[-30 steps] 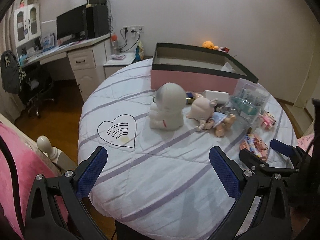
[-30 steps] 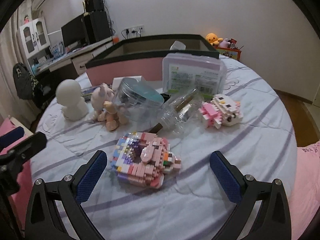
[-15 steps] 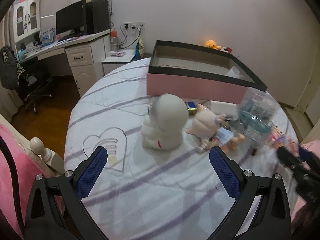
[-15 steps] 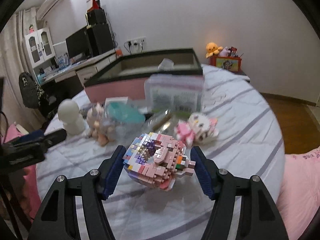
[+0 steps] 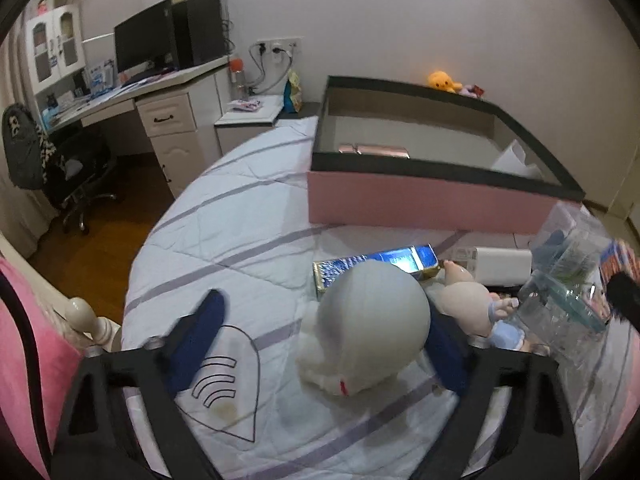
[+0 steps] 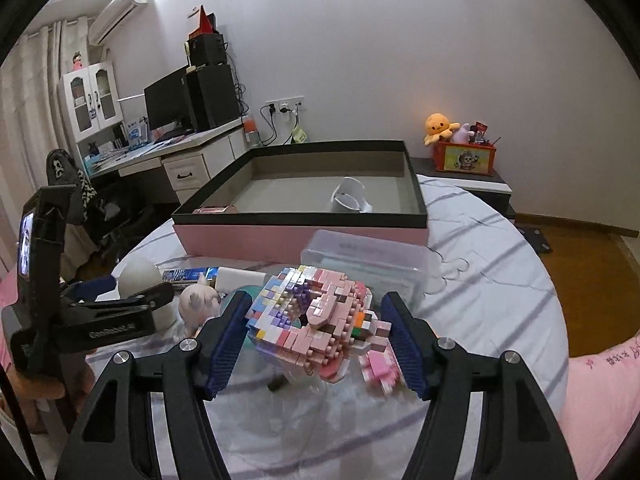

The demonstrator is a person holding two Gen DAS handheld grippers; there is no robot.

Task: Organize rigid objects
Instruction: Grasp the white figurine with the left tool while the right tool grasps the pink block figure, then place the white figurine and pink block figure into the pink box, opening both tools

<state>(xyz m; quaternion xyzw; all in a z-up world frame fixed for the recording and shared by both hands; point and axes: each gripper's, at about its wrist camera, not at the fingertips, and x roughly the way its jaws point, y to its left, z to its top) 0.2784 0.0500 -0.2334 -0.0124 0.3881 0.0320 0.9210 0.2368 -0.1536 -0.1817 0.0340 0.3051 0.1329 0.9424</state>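
Observation:
My right gripper is shut on a pink pastel brick-built figure and holds it above the bed. My left gripper is open around a white round-headed figure, which sits on the quilt between the fingers; the right finger is partly hidden behind it. The left gripper also shows in the right wrist view beside the white figure. A large pink box with a black rim stands open behind the toys; it also shows in the left wrist view.
A pink doll, a blue foil box, a white block and clear plastic containers lie on the round quilted bed. A clear lidded case and a smaller pink brick figure sit below my right gripper. A desk stands left.
My right gripper has closed on the brick figure and lifted it off the quilt. My left gripper has moved forward until its open fingers stand around the white figure.

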